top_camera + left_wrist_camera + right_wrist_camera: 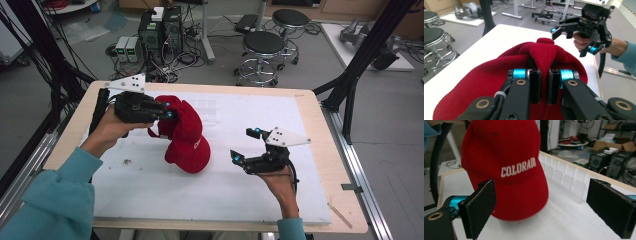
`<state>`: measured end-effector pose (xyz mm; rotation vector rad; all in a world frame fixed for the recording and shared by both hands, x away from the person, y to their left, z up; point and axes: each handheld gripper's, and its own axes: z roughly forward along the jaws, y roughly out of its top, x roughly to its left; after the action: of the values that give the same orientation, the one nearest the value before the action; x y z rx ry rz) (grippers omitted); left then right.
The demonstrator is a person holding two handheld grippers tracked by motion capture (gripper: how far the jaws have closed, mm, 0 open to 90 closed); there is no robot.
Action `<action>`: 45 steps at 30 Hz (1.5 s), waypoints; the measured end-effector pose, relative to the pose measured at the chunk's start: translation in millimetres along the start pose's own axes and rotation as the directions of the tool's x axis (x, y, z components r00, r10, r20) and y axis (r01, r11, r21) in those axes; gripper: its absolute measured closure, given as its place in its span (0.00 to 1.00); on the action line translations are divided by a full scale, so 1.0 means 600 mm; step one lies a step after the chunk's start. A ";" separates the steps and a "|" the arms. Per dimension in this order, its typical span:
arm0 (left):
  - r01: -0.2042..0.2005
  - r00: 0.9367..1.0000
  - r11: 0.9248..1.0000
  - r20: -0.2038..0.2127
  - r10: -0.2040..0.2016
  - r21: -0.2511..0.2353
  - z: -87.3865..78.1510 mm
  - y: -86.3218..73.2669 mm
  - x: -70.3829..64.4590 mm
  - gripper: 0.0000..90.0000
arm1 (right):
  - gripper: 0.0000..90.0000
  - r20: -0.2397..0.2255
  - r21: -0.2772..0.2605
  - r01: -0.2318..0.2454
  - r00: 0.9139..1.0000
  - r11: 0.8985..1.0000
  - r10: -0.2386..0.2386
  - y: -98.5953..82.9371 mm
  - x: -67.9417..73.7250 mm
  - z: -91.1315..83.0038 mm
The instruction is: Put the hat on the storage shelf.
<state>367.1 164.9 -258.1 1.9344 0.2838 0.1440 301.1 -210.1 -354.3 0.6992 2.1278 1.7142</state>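
A red baseball cap (186, 134) with white "COLORADO" lettering hangs over the white mat, its brim low near the surface. My left gripper (169, 111) is shut on the cap's back; in the left gripper view its jaws pinch a fold of red fabric (544, 53). My right gripper (245, 144) is open, to the right of the cap and apart from it. In the right gripper view the cap (506, 167) faces me between the wide-spread pads (481, 206), brim down.
A white foam mat (210, 185) covers the wooden table (320, 145). Small debris (127, 161) lies on the mat at the left. Stools (262, 47), computer towers (160, 30) and cables stand on the floor beyond the far edge. Black frame posts (360, 55) flank the table.
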 end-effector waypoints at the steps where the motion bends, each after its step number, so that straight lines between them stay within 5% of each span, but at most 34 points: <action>1: 0.000 1.000 1.000 0.007 0.000 0.000 0.002 0.000 -0.002 0.93 | 0.09 -0.008 0.004 0.002 1.000 1.000 -0.002 0.004 0.000 0.004; 14: -0.034 0.998 0.999 0.053 0.033 0.018 0.021 0.007 -0.023 0.93 | 0.09 -0.155 0.070 0.067 0.986 0.995 -0.055 0.057 0.017 0.067; 27: -0.063 0.994 0.998 0.093 0.060 0.019 0.034 0.011 -0.040 0.93 | 0.09 -0.228 0.111 0.087 0.972 0.990 -0.060 0.072 0.030 0.106; 29: -0.066 0.994 0.998 0.094 0.063 0.025 0.035 0.011 -0.040 0.93 | 0.19 -0.253 0.117 0.091 0.966 0.989 -0.058 0.072 0.032 0.108; 37: -0.065 0.993 0.998 0.101 0.063 0.016 0.035 0.012 -0.043 0.93 | 0.30 -0.279 0.123 0.106 0.958 0.987 -0.068 0.071 0.037 0.114; 45: -0.067 0.992 0.998 0.110 0.065 0.012 0.035 0.013 -0.045 0.93 | 0.64 -0.285 0.124 0.121 0.955 0.985 -0.082 0.072 0.044 0.120</action>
<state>346.9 135.9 -257.7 1.9607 0.1491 0.0790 324.9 -129.5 -327.1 0.3917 2.4474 1.7048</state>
